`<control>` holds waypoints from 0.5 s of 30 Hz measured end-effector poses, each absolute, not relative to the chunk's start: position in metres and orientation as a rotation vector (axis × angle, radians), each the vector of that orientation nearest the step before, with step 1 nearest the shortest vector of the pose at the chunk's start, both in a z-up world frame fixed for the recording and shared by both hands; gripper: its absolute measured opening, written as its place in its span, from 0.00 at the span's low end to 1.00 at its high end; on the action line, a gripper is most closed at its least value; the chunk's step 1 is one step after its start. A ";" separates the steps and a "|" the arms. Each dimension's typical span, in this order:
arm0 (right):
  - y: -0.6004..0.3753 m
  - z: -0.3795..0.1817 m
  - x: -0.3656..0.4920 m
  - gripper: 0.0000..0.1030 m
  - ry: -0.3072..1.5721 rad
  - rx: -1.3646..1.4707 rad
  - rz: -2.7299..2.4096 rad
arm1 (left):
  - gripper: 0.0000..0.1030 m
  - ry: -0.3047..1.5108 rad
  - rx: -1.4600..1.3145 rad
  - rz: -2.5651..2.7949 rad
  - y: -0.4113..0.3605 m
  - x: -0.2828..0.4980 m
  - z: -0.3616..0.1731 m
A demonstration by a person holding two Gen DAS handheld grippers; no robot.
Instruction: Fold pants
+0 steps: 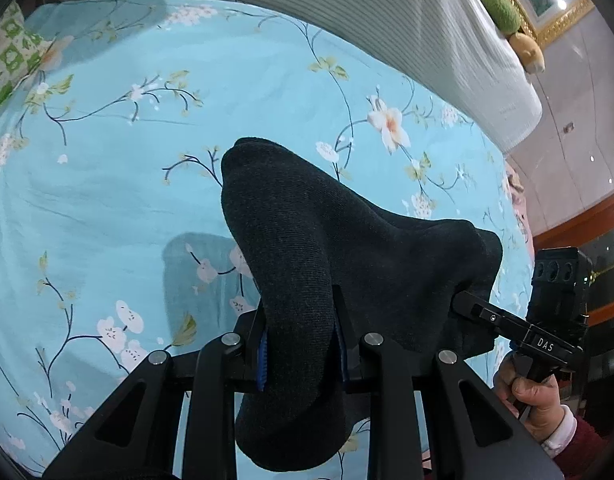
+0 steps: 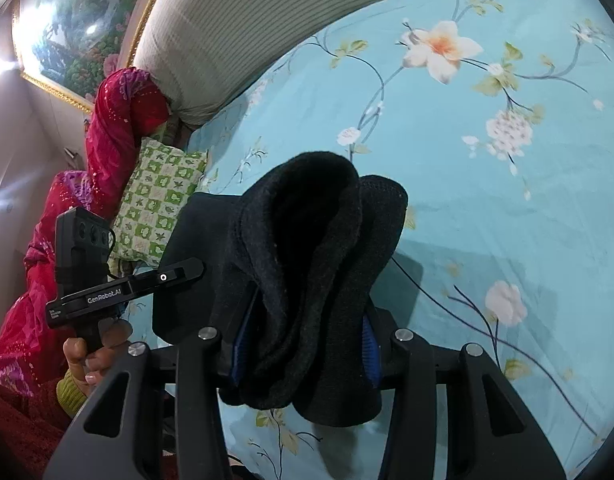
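Note:
The dark charcoal pants (image 1: 327, 248) hang bunched between both grippers, lifted above the blue floral bedsheet (image 1: 127, 200). My left gripper (image 1: 301, 344) is shut on a thick fold of the pants, which drapes down over its jaws. The right gripper (image 1: 479, 312) shows at the right of the left wrist view, gripping the other end. In the right wrist view my right gripper (image 2: 303, 344) is shut on a bundled fold of the pants (image 2: 307, 260). The left gripper (image 2: 179, 270) reaches into the cloth from the left. The fingertips are hidden by fabric.
A ribbed grey-white bolster (image 1: 387, 20) lies along the head of the bed. A green checked pillow (image 2: 159, 204) and a red sequinned cloth (image 2: 119, 120) lie at the bed's side. Plush toys (image 1: 507, 20) and a framed picture (image 2: 75, 20) are by the wall.

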State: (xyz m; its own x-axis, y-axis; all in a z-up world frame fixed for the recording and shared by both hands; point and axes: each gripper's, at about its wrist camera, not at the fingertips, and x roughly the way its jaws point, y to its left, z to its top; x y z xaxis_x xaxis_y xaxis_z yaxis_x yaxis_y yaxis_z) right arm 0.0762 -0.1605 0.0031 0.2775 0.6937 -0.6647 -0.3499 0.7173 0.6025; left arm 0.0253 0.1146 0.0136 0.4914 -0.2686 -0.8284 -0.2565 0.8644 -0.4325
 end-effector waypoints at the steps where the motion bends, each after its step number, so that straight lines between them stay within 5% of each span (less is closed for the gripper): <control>1: -0.159 0.004 0.078 0.45 1.079 0.368 0.727 | 0.24 1.069 -0.557 -0.003 0.116 0.025 0.014; 15: -0.130 0.003 0.101 0.45 1.111 0.310 0.776 | 0.24 1.052 -0.603 0.076 0.143 0.018 0.011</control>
